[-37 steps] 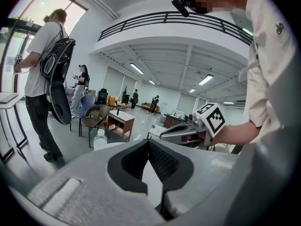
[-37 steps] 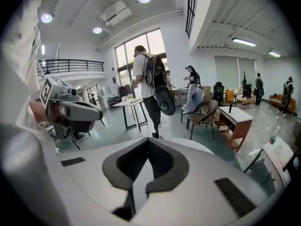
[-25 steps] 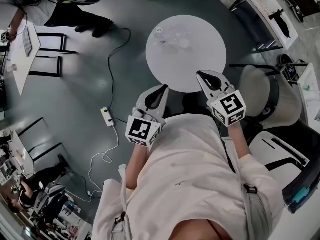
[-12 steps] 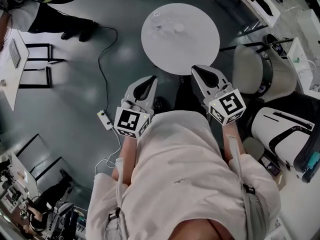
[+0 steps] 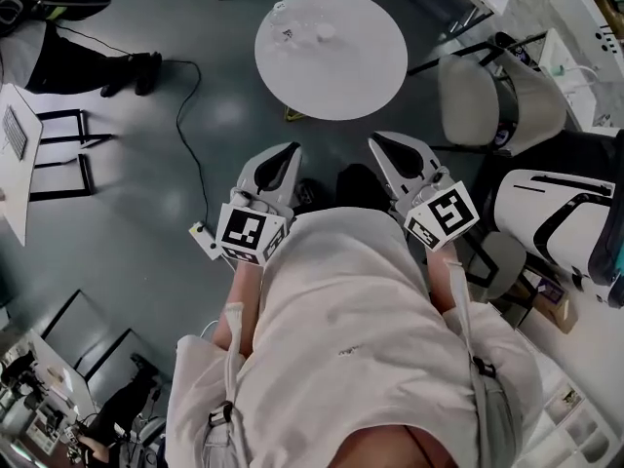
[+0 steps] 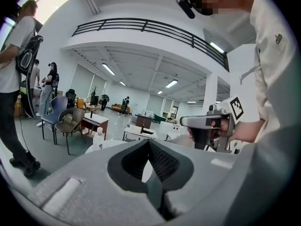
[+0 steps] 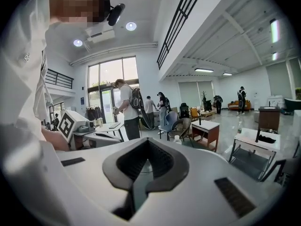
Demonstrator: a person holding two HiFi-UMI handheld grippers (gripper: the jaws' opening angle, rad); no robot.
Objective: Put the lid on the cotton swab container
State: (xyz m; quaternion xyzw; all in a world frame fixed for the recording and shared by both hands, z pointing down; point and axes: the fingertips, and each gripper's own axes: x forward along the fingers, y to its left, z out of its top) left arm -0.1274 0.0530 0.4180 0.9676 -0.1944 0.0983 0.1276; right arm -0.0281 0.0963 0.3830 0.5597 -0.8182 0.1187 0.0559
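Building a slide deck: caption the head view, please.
Person standing short of a round white table, left gripper and right gripper both shut, empty.

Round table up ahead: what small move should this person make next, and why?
Probably step toward the round table. The left tool and right tool are shut, empty and held near the body, short of the table, where small things lie at its far side.

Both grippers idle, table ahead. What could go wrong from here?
1. The left gripper and right gripper are shut, empty and short of the round table; arriving shut could knock things.
2. The items on the table are pale and too small to identify here, so a wrong pick is possible.
3. A power strip and cable lie on the floor at the person's left: possible trip.
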